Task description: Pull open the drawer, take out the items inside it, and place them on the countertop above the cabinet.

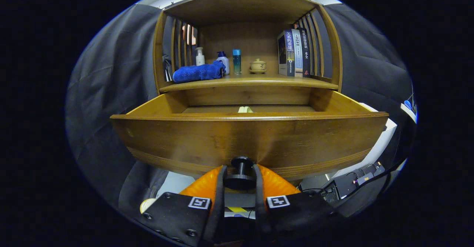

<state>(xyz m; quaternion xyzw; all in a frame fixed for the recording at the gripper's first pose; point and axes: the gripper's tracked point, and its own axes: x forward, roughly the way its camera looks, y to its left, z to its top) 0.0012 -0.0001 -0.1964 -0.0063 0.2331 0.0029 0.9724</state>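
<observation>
Gripper (240, 173) clamped on round black knob (240, 171) — smooth wooden drawer (248, 137) pulled open.

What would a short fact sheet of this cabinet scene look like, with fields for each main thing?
drawer: pulled open
knob: on the drawer front, between the fingers
tool: both fingers press on the knob
inside drawer: a pale item just peeks over the front edge; what it is cannot be told
countertop: holds blue towel, three bottles, small lidded pot, books
</observation>
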